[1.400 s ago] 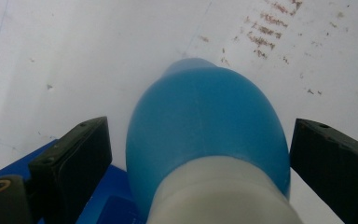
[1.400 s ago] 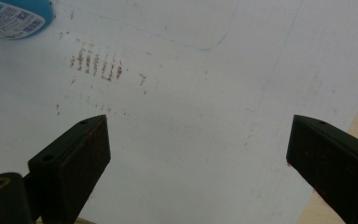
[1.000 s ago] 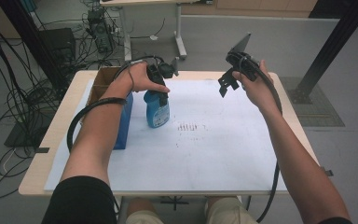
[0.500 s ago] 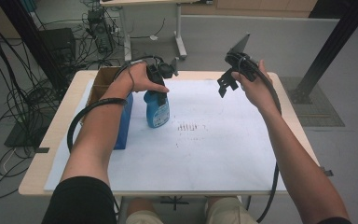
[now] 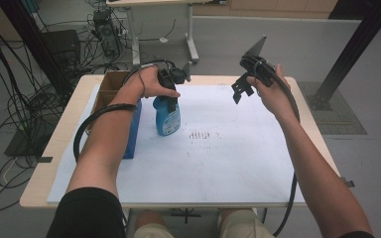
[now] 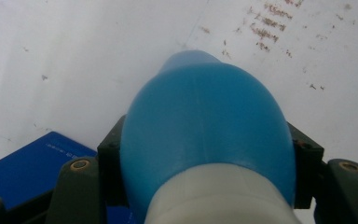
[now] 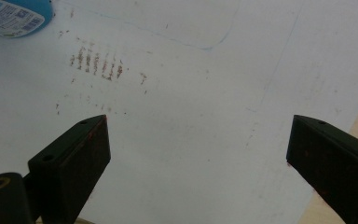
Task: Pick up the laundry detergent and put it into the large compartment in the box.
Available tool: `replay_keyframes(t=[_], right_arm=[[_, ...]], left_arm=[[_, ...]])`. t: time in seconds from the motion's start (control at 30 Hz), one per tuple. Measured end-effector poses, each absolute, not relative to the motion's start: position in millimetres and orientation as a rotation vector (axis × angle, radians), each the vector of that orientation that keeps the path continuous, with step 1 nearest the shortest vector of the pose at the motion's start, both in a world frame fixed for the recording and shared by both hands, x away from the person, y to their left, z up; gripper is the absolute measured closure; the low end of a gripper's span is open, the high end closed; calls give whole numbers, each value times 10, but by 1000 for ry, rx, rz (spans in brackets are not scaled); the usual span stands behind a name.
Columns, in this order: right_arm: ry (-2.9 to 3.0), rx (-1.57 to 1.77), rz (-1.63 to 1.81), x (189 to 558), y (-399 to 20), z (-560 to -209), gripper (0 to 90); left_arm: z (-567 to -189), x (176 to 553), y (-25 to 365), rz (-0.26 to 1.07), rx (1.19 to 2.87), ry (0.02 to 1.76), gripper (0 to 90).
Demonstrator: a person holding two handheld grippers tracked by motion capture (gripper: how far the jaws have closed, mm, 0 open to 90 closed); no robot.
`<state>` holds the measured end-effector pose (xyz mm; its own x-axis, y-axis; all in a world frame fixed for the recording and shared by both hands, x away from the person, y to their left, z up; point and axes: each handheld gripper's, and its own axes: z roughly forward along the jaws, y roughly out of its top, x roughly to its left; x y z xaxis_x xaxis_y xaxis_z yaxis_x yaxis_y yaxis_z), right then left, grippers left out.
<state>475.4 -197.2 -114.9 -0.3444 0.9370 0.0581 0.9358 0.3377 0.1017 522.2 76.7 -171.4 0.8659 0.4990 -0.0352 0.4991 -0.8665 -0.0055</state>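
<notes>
Two hand-held grippers here, one per hand. The left hand-held gripper (image 5: 170, 94) comes down from above on the one blue bottle (image 5: 167, 115). Its jaws have just been closing, and in the left gripper view they now press on both sides of the bottle's (image 6: 205, 135) shoulder, right below the white cap, so it's pinching the bottle. The bottle stands upright on the white sheet (image 5: 218, 158), near the sheet's far-left part.

The right hand-held gripper (image 5: 241, 90) is held up in the air over the far-right part of the desk (image 5: 54, 148), well apart from the bottle. In the right gripper view its jaws are spread wide with nothing between them, just the sheet (image 7: 191, 116) below.

Other stuff: one blue box (image 5: 131, 134) just beside the bottle on its left, one open cardboard box (image 5: 110, 87) behind that at the desk's far-left corner, and one patch of small brown marks (image 5: 201, 134) on the sheet just right of the bottle.

Room-wise, the sheet covers most of the desk, leaving a strip of wood along each edge. The whole middle, near side and right half of the sheet are open; the left edge is the crowded bit.
</notes>
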Motion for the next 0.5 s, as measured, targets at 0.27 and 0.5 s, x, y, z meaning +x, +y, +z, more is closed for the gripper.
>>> replay_keyframes(t=[0.27,0.5], right_arm=[[2564,1788,181,4759,-1963,-1155,59],[2566,1789,176,4772,-1947,-1165,59]], left_arm=[[-1713,5227,773,-61,3029,813,361],[-1714,5218,779,-59,3021,826,362]])
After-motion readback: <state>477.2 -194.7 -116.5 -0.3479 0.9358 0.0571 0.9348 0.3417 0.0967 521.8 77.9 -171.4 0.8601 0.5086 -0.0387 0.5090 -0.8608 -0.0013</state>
